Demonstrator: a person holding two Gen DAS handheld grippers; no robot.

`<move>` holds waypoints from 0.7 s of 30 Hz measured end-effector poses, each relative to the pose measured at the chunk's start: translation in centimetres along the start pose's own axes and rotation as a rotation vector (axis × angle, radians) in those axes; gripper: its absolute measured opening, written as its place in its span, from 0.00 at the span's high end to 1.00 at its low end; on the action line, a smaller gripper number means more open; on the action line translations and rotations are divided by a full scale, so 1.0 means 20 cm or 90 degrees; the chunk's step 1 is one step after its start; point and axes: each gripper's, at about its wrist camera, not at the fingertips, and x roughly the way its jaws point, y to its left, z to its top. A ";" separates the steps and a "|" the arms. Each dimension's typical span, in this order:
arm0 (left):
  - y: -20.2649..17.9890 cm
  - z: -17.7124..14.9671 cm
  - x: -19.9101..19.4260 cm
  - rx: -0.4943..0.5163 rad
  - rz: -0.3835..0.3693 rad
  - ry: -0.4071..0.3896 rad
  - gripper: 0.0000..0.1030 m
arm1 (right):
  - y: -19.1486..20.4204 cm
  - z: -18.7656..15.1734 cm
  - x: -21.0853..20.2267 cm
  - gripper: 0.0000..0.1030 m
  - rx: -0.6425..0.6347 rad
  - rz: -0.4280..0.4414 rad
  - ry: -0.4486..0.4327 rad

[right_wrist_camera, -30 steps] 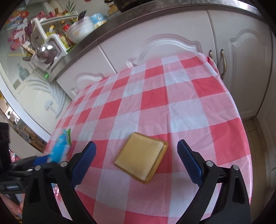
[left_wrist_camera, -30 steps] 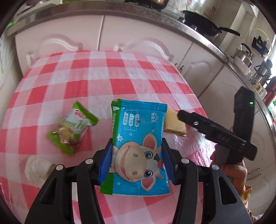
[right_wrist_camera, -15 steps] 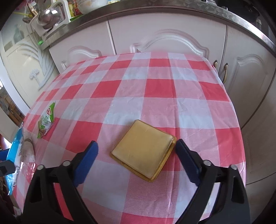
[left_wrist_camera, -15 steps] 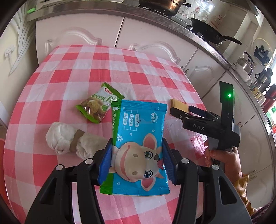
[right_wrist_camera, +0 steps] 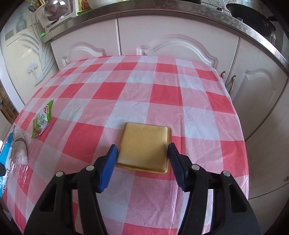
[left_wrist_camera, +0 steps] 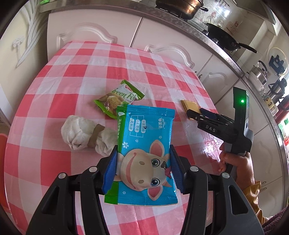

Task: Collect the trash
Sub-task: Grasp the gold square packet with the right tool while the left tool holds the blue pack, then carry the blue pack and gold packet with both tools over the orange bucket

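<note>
My left gripper (left_wrist_camera: 143, 155) is shut on a blue snack packet (left_wrist_camera: 144, 144) with a cartoon cow, held above the table. My right gripper (right_wrist_camera: 142, 150) straddles a flat gold square packet (right_wrist_camera: 145, 144) lying on the red-checked tablecloth; its blue pads sit at the packet's two sides, seemingly touching. The right gripper also shows in the left wrist view (left_wrist_camera: 194, 113) at the gold packet (left_wrist_camera: 190, 104). A green wafer wrapper (left_wrist_camera: 118, 98) and a crumpled white tissue wad (left_wrist_camera: 84, 133) lie on the cloth; both also show in the right wrist view, the wrapper (right_wrist_camera: 42, 121) and the wad (right_wrist_camera: 19, 148).
The round table (right_wrist_camera: 162, 86) stands close to white kitchen cabinets (right_wrist_camera: 162, 36) at the back and right. A counter above carries a pot (left_wrist_camera: 180, 8), a pan (left_wrist_camera: 224, 38) and kettles (left_wrist_camera: 258, 74). The table edge drops off at right.
The right gripper has moved in on the gold packet and narrowed from wide open to its sides. The left gripper has drawn back with the blue packet, so the tissue wad came into view.
</note>
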 end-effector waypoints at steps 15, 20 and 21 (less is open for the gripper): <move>0.10 -0.05 -0.10 -0.020 -0.007 -0.018 0.47 | -0.01 0.02 -0.06 0.44 0.050 0.056 -0.039; 0.14 -0.07 -0.14 -0.028 -0.007 -0.026 0.47 | 0.03 0.03 -0.09 0.44 0.055 0.060 -0.053; 0.15 -0.08 -0.15 -0.031 -0.008 -0.027 0.47 | 0.04 0.04 -0.10 0.44 0.057 0.064 -0.054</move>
